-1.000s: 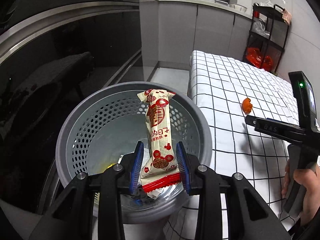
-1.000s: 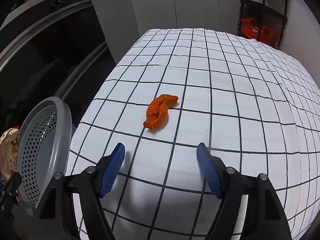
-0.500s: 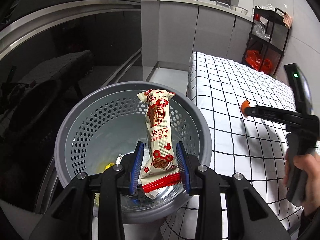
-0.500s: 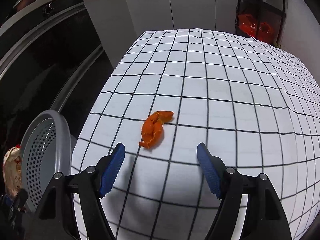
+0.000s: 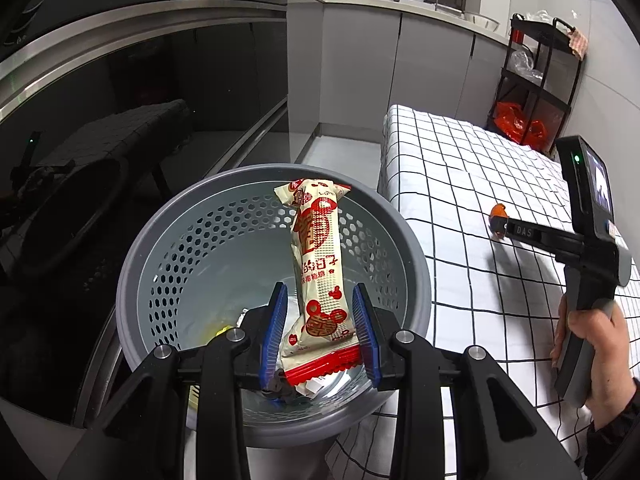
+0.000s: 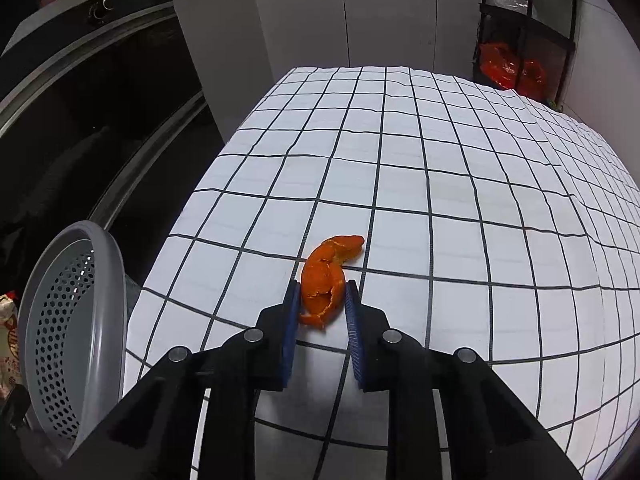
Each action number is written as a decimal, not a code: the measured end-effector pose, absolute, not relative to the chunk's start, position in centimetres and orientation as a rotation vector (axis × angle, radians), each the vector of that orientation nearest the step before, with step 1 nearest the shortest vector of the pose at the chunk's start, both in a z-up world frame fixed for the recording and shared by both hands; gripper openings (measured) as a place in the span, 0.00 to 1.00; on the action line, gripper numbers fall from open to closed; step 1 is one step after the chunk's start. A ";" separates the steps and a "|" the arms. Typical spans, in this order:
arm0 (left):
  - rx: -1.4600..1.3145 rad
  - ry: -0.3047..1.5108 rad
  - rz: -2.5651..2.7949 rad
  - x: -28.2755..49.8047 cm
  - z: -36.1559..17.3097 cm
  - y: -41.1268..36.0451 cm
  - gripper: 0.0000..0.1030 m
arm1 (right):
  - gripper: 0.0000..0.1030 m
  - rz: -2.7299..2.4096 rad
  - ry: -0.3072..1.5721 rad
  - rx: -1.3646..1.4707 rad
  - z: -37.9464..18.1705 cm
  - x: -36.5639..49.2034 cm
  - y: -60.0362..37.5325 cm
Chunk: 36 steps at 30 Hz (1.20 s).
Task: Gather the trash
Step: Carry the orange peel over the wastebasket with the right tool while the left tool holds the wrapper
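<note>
My left gripper (image 5: pixel 320 320) is shut on a cream and red snack wrapper (image 5: pixel 318 264) and holds it over the grey perforated trash basket (image 5: pixel 136 280). Some trash lies at the basket's bottom. My right gripper (image 6: pixel 322 304) has closed around an orange peel (image 6: pixel 326 276) that lies on the checked tablecloth (image 6: pixel 440 184), its blue pads (image 6: pixel 290 320) against the peel's sides. In the left wrist view the right gripper (image 5: pixel 500 224) shows with the peel (image 5: pixel 498 210) at its tip. The basket (image 6: pixel 104 264) shows at the left of the right wrist view.
The basket stands off the table's left edge, beside dark glass-fronted cabinets (image 5: pixel 120 120). Grey kitchen counters (image 5: pixel 420 40) run along the back. A black shelf rack with red bags (image 5: pixel 520 124) stands past the table's far end.
My right gripper has moved forward to the orange peel and closed from wide open onto it. My left gripper has stayed over the basket, still holding the wrapper.
</note>
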<state>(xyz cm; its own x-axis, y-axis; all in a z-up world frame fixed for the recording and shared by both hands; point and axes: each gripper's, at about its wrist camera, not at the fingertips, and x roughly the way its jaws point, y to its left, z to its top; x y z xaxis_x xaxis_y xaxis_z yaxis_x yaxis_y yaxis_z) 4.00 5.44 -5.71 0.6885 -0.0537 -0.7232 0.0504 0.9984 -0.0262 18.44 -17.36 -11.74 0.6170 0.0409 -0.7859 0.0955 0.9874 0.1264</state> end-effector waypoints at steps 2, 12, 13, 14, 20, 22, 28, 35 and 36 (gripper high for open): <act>-0.003 0.808 -0.062 4.0 -5.7 5.4 0.32 | 0.20 -0.024 0.890 0.170 -11.6 17.8 -17.3; -0.008 0.800 -0.067 3.9 -5.3 5.8 0.32 | 0.19 0.041 0.797 0.215 -10.8 14.4 -17.5; -0.009 0.799 -0.067 3.9 -5.2 5.8 0.32 | 0.19 0.046 0.795 0.226 -10.8 14.3 -17.7; -0.010 0.799 -0.067 3.8 -5.0 5.8 0.32 | 0.19 0.051 0.795 0.236 -10.8 14.1 -17.9; -0.007 0.789 -0.064 3.6 -4.2 5.8 0.32 | 0.19 0.071 0.783 0.238 -10.5 12.7 -18.1; -0.004 0.786 -0.064 3.4 -4.1 5.7 0.32 | 0.19 0.076 0.779 0.230 -10.3 12.4 -18.0; 0.011 0.780 -0.064 2.7 -3.8 5.6 0.32 | 0.19 0.088 0.779 0.220 -10.2 11.8 -17.8; 0.021 0.784 -0.053 2.9 -3.8 5.8 0.32 | 0.19 0.090 0.770 0.191 -9.9 11.1 -17.3; 0.021 0.783 -0.051 2.8 -3.7 5.8 0.32 | 0.19 0.095 0.771 0.191 -9.8 11.0 -17.2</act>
<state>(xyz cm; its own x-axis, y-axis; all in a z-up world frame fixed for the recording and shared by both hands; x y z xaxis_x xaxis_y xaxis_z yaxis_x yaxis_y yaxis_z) 2.84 5.83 -3.74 0.7075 -0.0383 -0.7056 0.0539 0.9985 -0.0003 10.96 -17.20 -9.81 0.7138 0.1553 -0.6829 -0.0156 0.9784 0.2063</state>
